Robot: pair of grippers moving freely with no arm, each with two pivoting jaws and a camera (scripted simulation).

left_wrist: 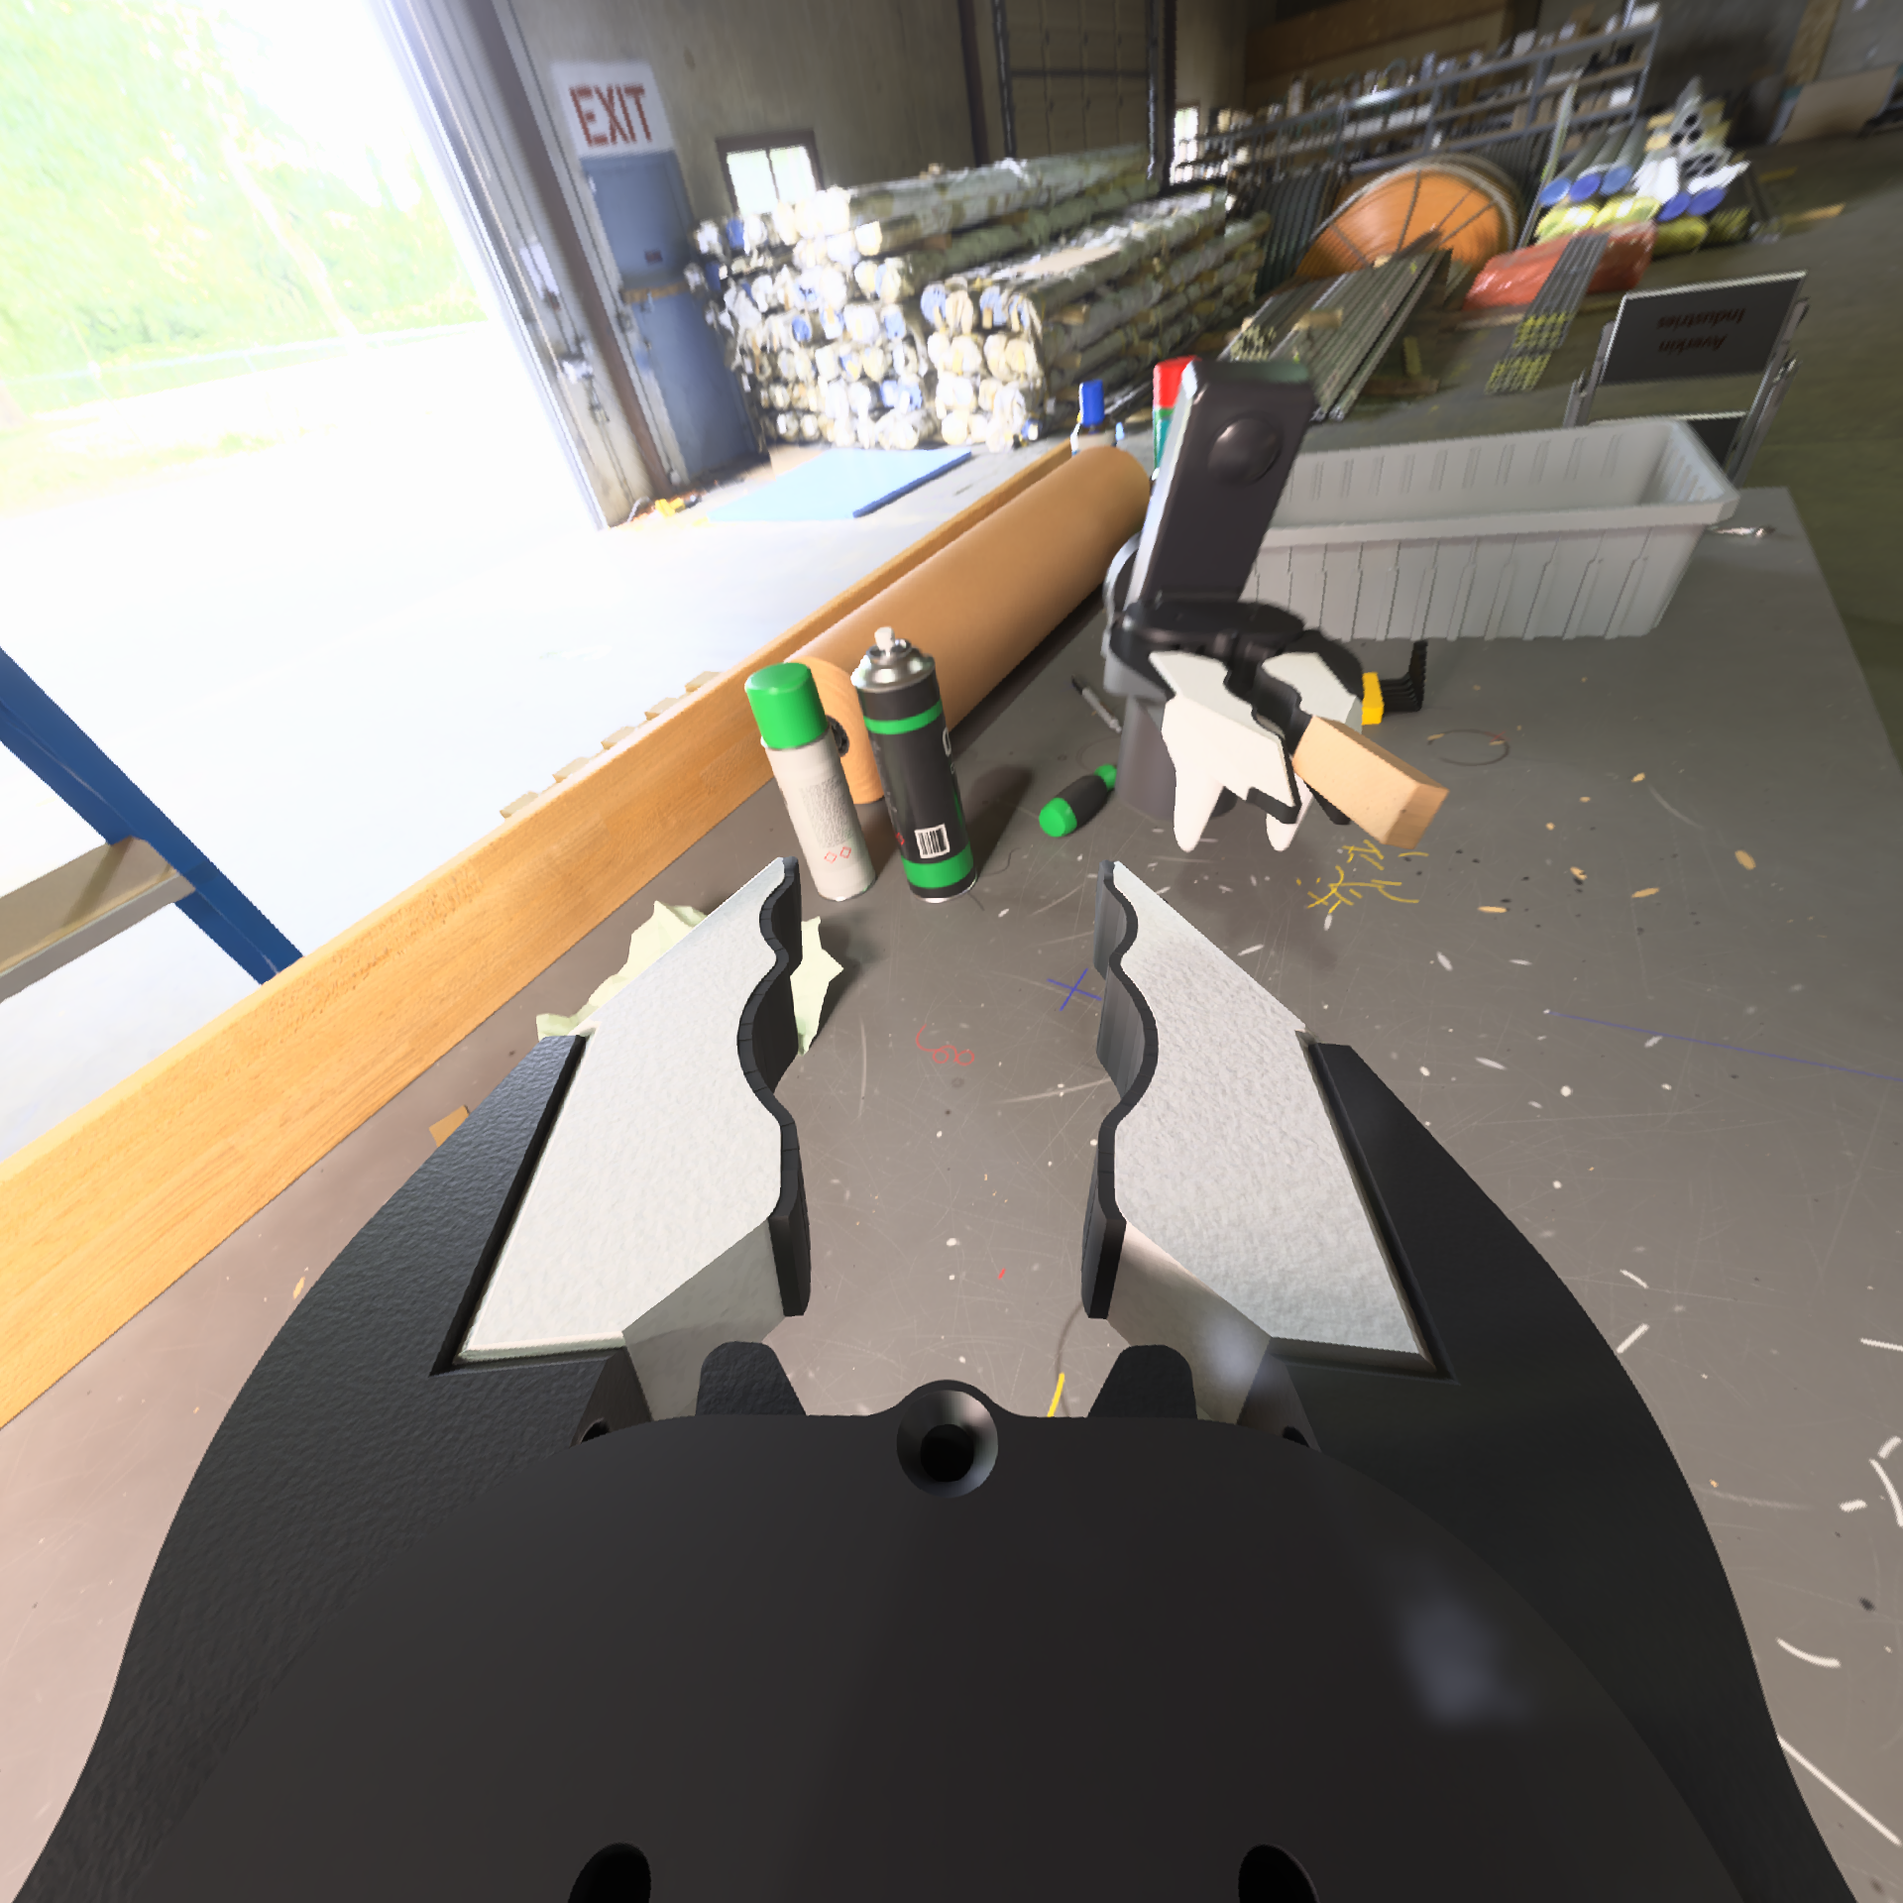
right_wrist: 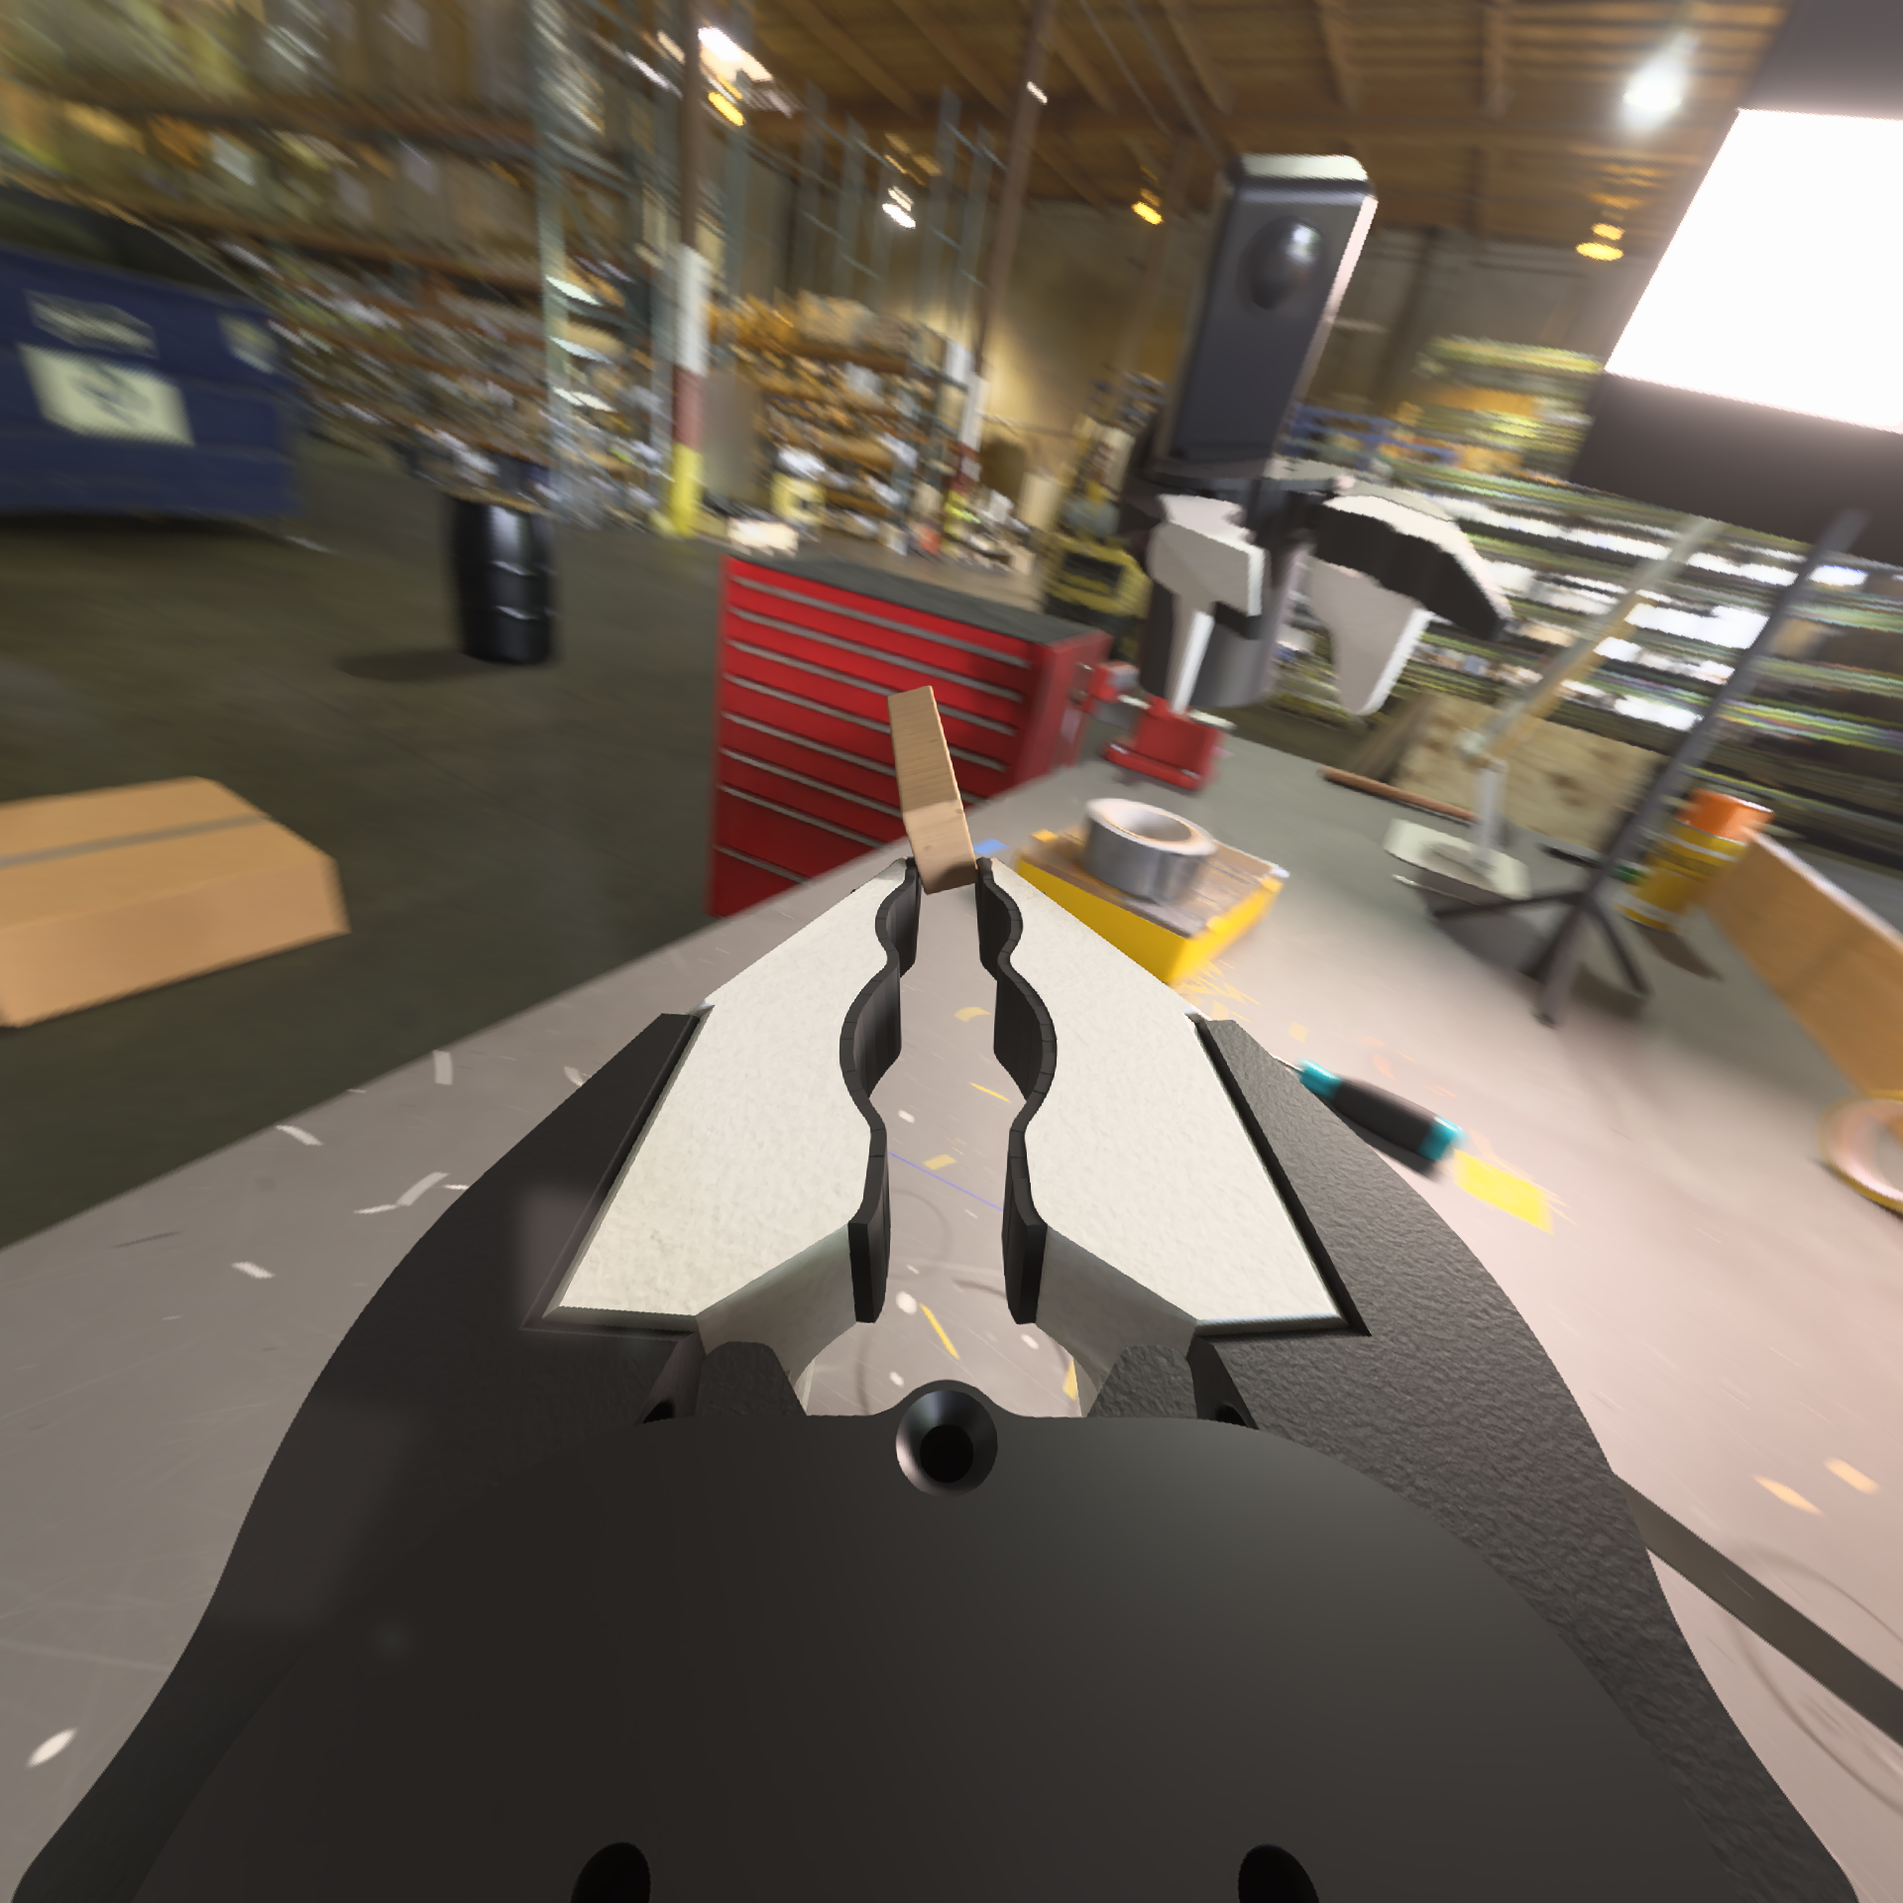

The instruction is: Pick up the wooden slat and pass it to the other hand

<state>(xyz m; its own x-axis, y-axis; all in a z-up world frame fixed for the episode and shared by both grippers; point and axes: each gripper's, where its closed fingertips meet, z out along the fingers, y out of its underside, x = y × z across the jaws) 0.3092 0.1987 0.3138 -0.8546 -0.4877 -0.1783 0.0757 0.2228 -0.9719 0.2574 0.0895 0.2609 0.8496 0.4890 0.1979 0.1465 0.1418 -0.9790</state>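
Observation:
The wooden slat (right_wrist: 930, 798) is a short pale wood strip. My right gripper (right_wrist: 945, 870) is shut on its near end at the fingertips, and the slat sticks up and forward, above the table. In the left wrist view the right gripper (left_wrist: 1241, 829) hangs ahead and to the right, above the table, with the slat (left_wrist: 1370, 785) jutting out to the right. My left gripper (left_wrist: 947, 875) is open and empty, low over the grey table (left_wrist: 1545, 1133). It also shows in the right wrist view (right_wrist: 1287, 669), open, ahead and to the right.
Two spray cans (left_wrist: 911, 762) and a green-handled screwdriver (left_wrist: 1076, 803) stand ahead of the left gripper, beside an orange roll (left_wrist: 989, 587). A white bin (left_wrist: 1483, 535) is behind. A tape roll (right_wrist: 1148, 844) on a yellow block, a screwdriver (right_wrist: 1380, 1112) and a tripod (right_wrist: 1576, 906) lie right.

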